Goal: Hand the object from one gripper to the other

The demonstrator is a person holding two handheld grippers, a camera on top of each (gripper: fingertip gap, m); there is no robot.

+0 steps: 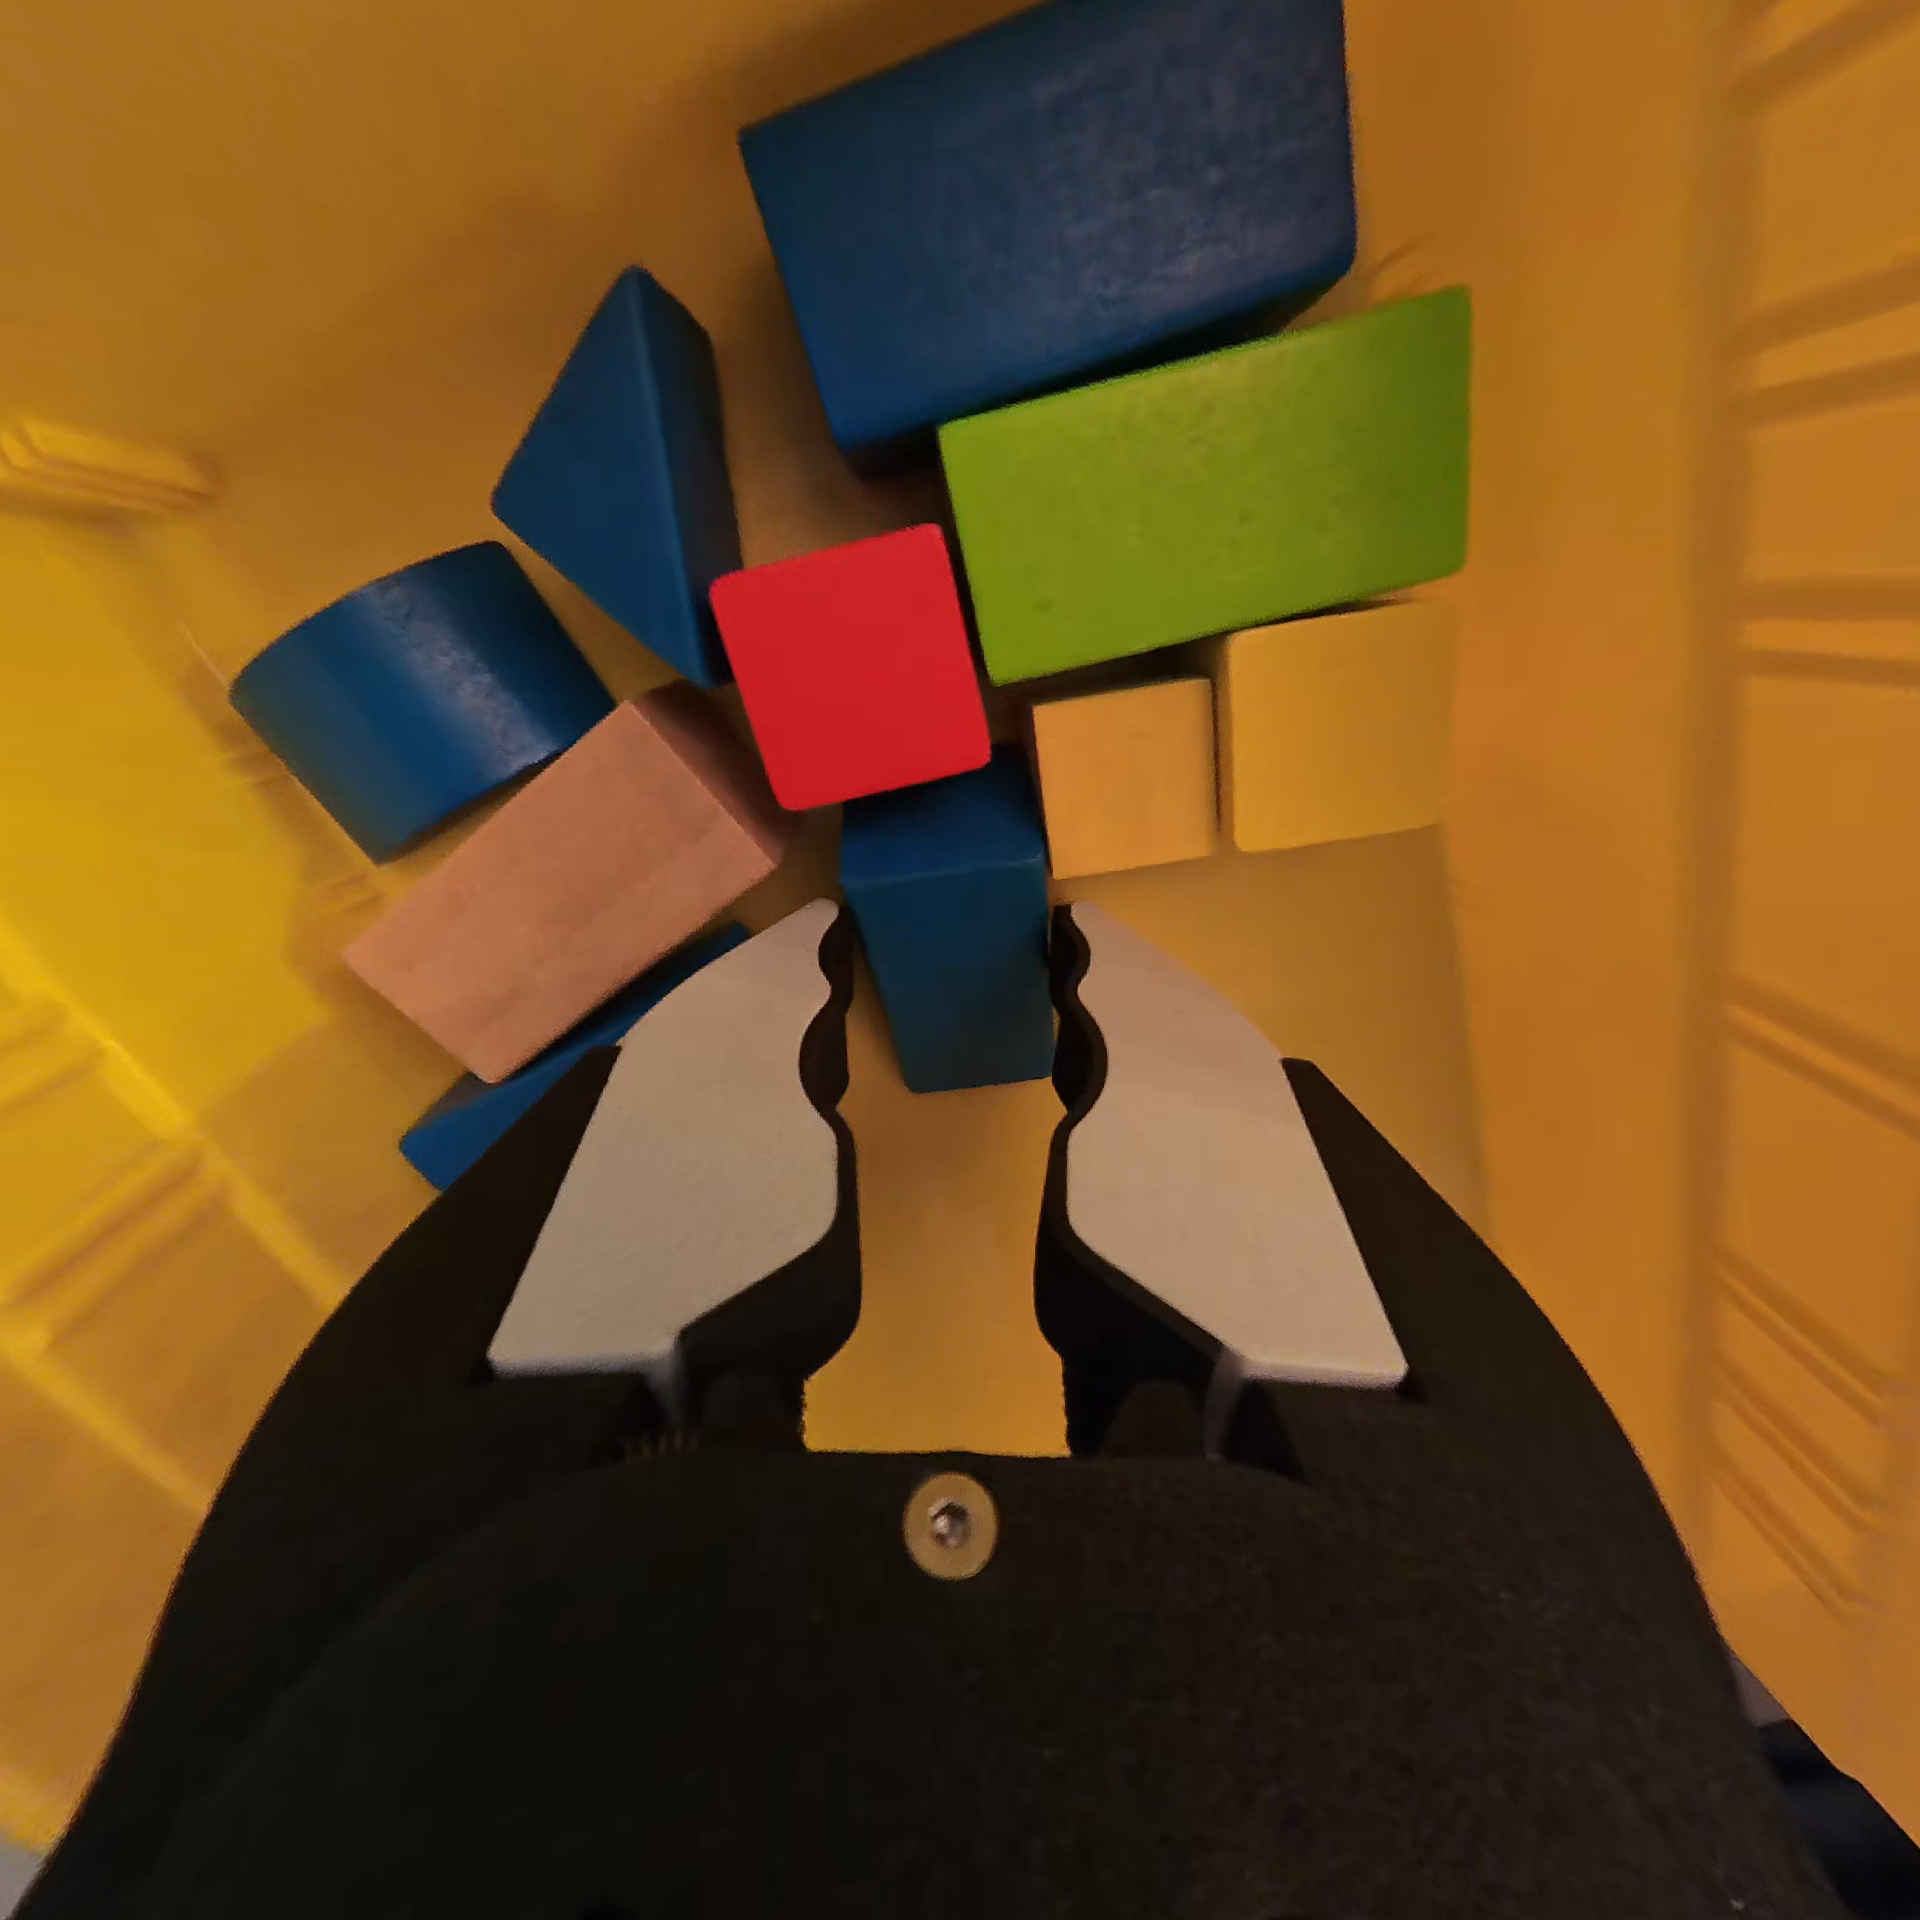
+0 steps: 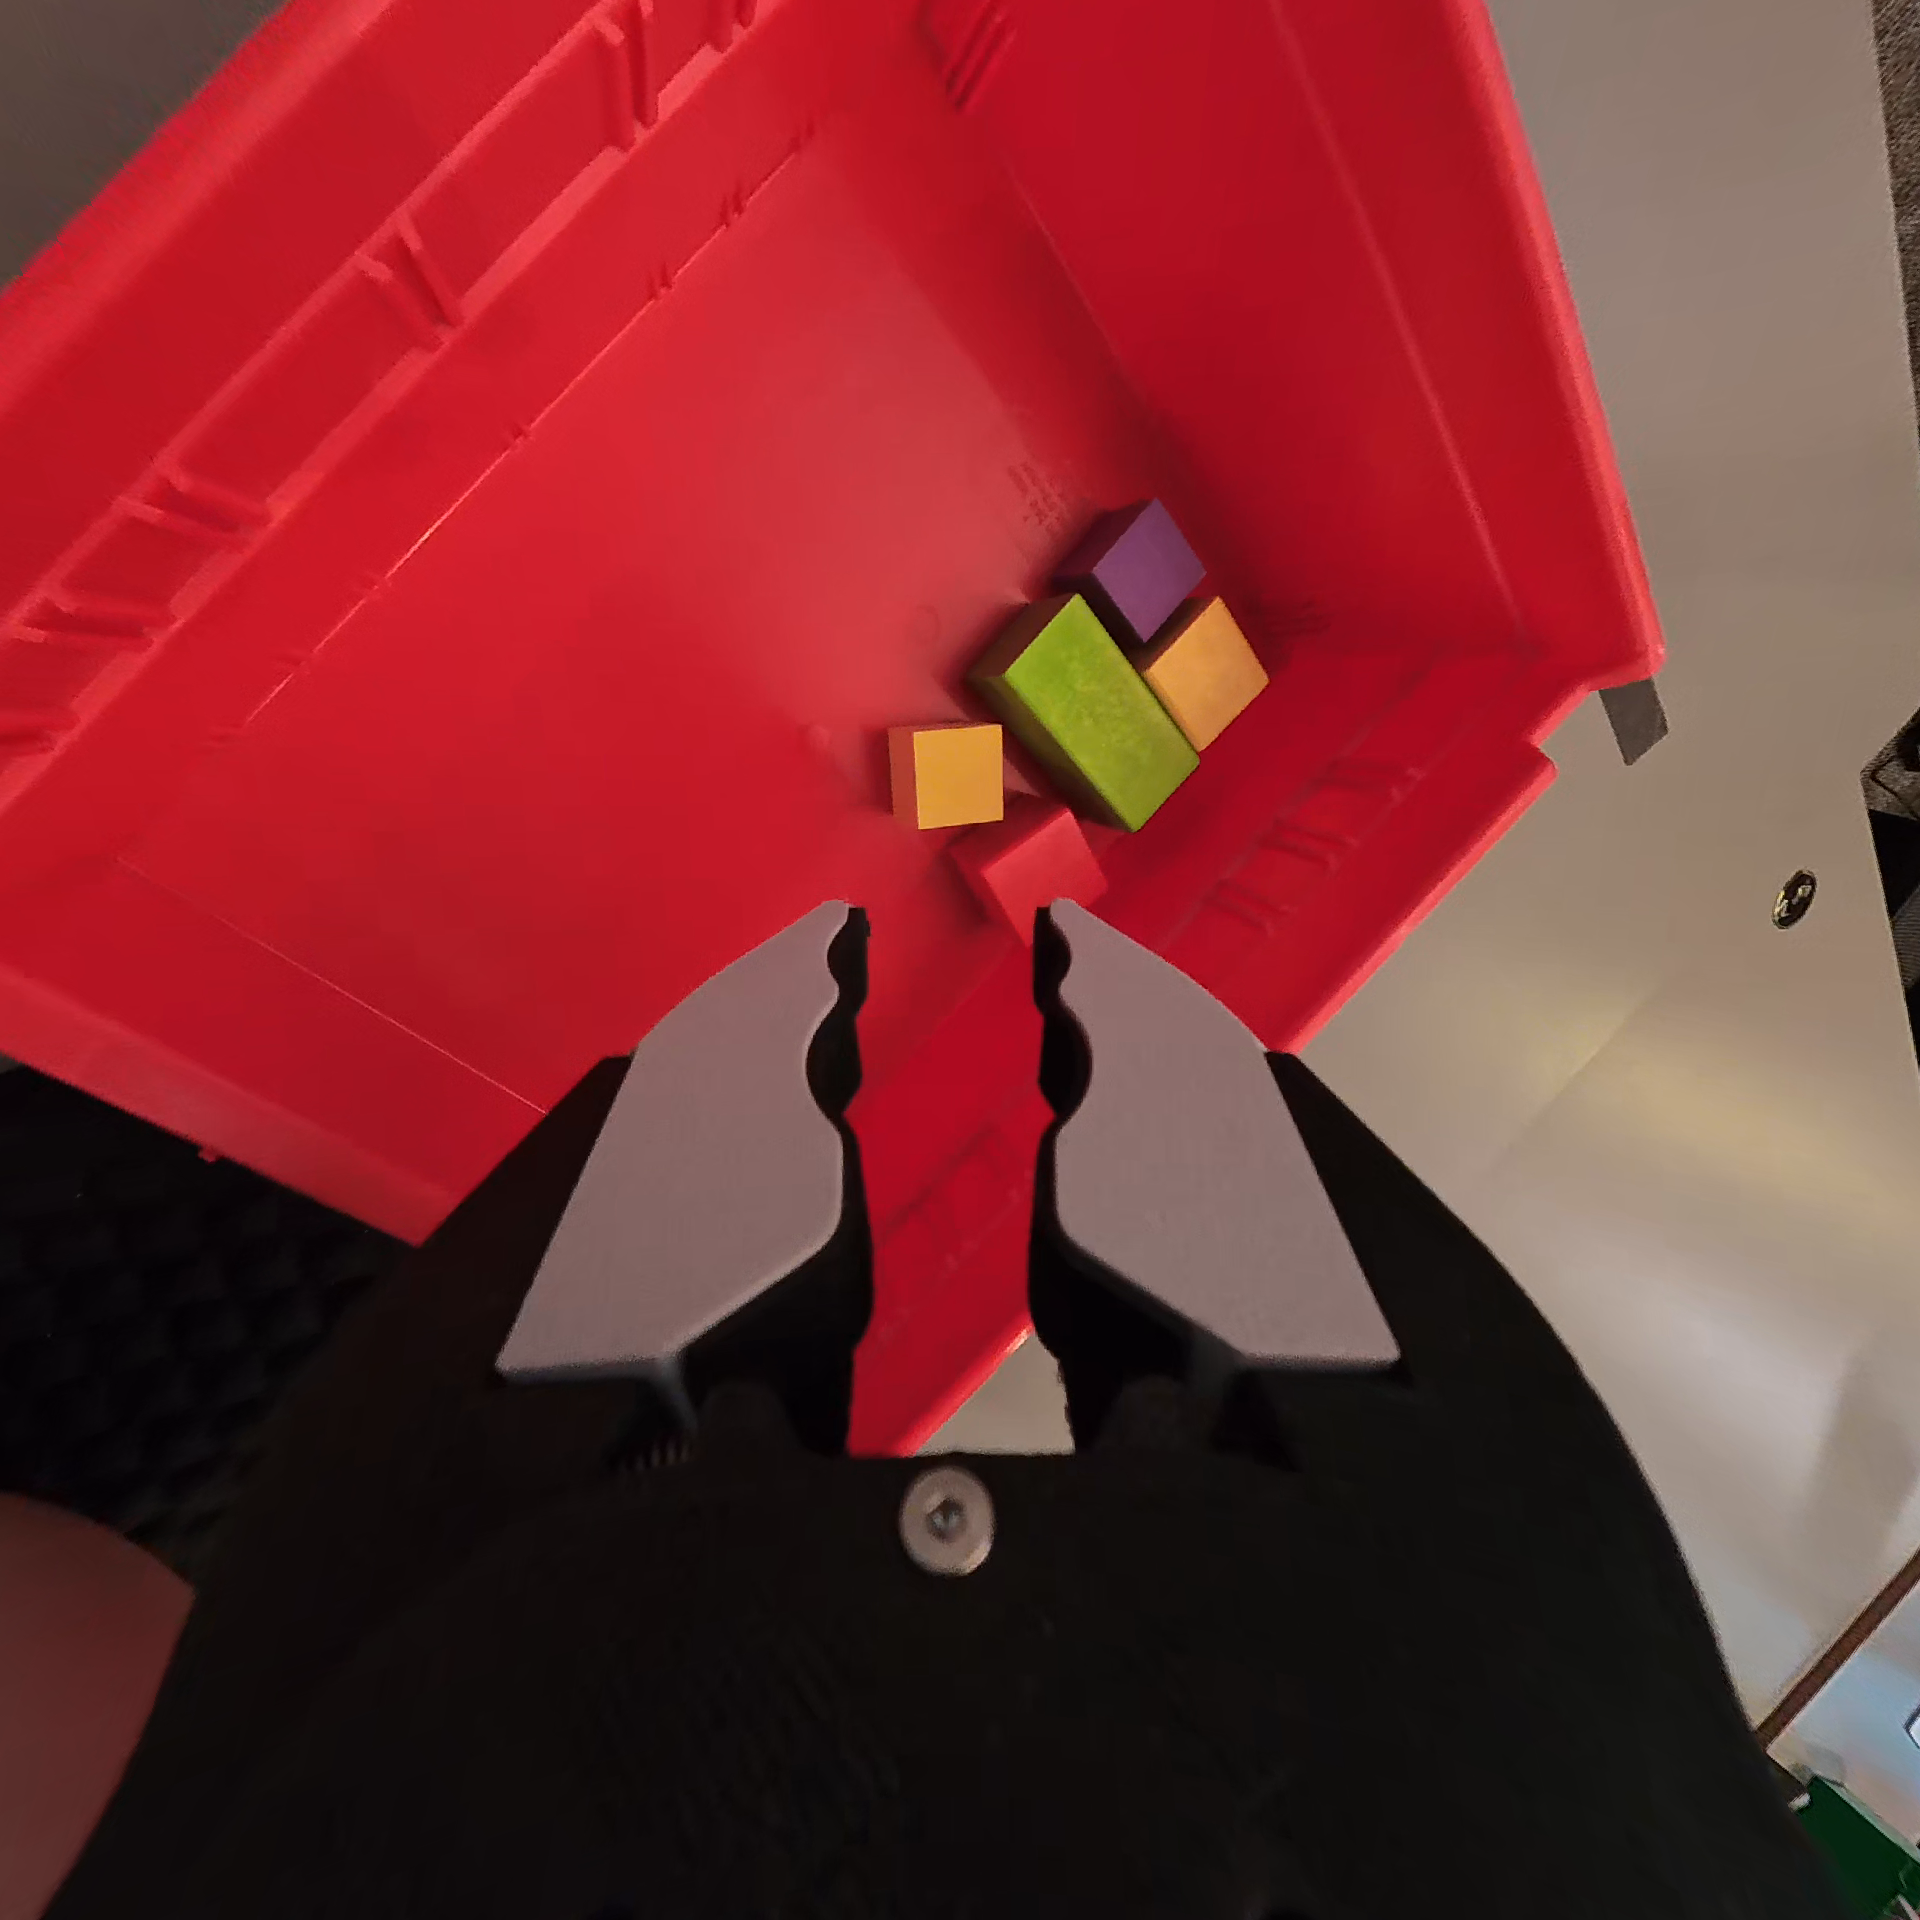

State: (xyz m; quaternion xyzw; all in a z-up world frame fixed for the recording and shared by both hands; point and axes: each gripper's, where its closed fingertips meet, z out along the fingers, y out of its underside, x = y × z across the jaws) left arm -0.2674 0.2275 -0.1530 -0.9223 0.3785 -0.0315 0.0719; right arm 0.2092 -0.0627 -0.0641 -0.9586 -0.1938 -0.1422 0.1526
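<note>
So my left gripper point(image 1: 948, 914) is down inside the yellow plastic bin point(image 1: 1610, 935), jaws apart, with the small blue wooden block point(image 1: 951, 966) sitting between the fingertips; can't tell if they're touching it yet. A red wooden cube point(image 1: 852, 665) rests just beyond it, with a green rectangular wooden block point(image 1: 1216, 499) to the right. My right gripper point(image 2: 948, 920) hangs open and empty over the red plastic bin point(image 2: 520, 520), near a small red wooden block point(image 2: 1029, 862) and a yellow wooden cube point(image 2: 951, 777).
</note>
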